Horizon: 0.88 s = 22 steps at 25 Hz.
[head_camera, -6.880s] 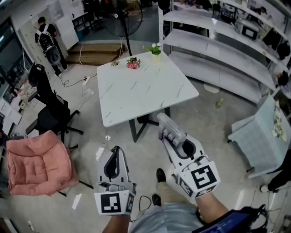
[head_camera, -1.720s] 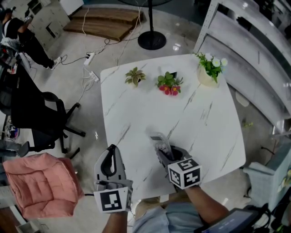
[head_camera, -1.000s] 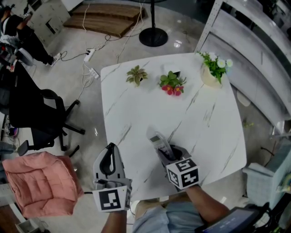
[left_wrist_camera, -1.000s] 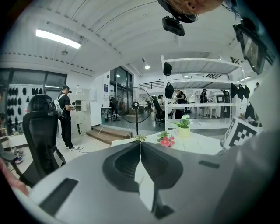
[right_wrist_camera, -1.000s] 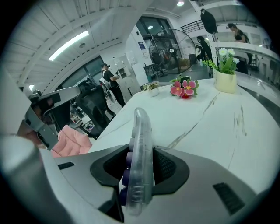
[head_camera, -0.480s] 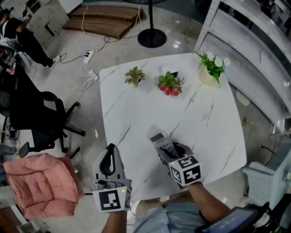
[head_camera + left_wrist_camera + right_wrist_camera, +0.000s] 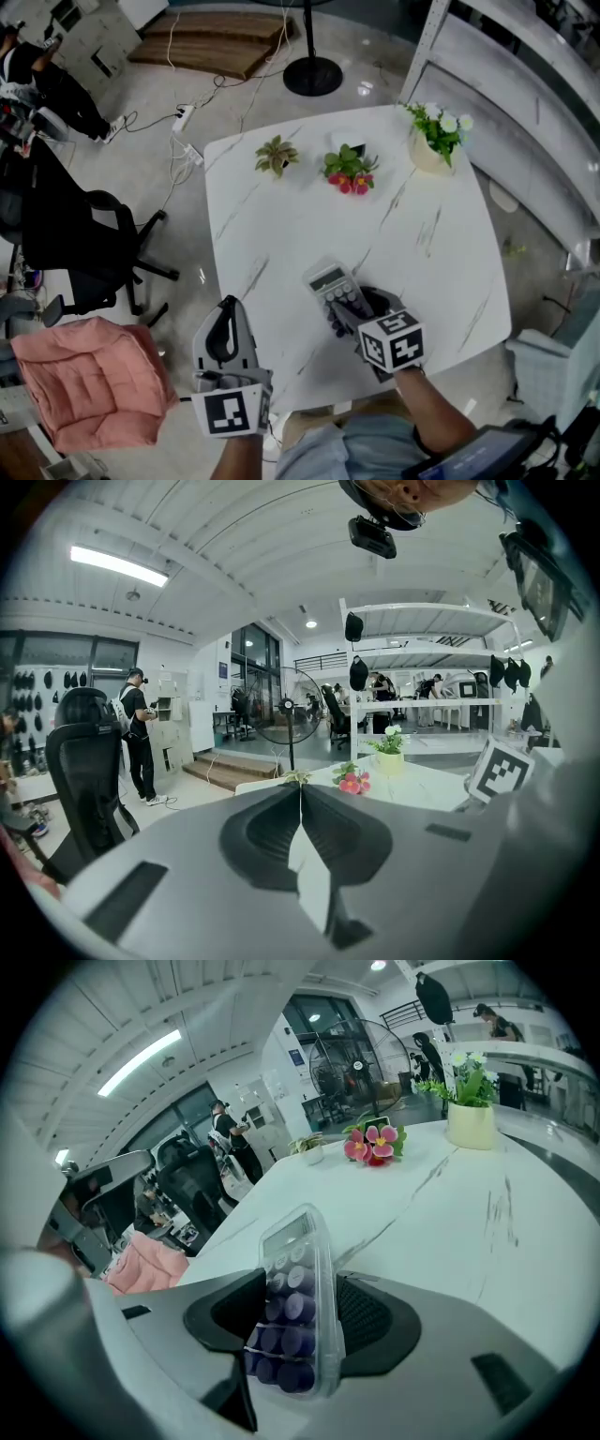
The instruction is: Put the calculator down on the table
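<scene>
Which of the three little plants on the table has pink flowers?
The middle plant, with pink-red blooms. The left plant shows only pale green leaves, and the right plant has white flowers in a cream pot.

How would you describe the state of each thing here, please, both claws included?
Calculator: keys up, loose between the right claw's jaws, apparently resting on the table.
Right claw: open, its jaws have just been opening, with the calculator between them.
Left claw: shut, empty.
Flower pot: upright.
</scene>
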Motion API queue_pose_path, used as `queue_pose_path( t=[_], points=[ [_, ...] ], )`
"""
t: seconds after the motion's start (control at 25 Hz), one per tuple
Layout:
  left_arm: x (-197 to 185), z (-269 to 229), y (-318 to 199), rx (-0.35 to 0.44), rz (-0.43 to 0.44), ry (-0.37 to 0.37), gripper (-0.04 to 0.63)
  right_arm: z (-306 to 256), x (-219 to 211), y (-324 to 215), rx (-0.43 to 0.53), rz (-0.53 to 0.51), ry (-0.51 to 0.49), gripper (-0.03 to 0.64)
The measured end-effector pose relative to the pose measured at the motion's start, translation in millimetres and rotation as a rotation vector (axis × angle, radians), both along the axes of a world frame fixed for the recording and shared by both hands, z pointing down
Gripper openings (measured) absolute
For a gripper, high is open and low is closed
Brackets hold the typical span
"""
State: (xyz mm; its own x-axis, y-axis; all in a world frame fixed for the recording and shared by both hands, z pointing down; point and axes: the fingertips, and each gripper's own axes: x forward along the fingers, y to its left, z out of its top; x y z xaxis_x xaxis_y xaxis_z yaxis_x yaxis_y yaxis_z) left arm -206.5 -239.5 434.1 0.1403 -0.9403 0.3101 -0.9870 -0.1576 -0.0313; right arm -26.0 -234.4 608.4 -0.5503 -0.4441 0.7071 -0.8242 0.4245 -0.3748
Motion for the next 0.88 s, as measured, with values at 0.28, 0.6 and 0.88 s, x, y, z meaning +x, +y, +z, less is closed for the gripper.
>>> queue_pose_path(
  t=[0.28, 0.6, 0.88],
  points=[
    [3, -2, 1, -0.002, 0.001, -0.004, 0.009, 7, 4, 1, -0.011, -0.008, -0.013, 0.25],
    [13, -31, 8, 0.058, 0.02, 0.004, 0.009, -42, 4, -10, 0.121, 0.017, -0.042, 0.244],
    [24, -105, 17, 0.223, 0.058, 0.045, 0.009, -185, -11, -20, 0.486, 0.022, -0.087, 0.165]
  ],
)
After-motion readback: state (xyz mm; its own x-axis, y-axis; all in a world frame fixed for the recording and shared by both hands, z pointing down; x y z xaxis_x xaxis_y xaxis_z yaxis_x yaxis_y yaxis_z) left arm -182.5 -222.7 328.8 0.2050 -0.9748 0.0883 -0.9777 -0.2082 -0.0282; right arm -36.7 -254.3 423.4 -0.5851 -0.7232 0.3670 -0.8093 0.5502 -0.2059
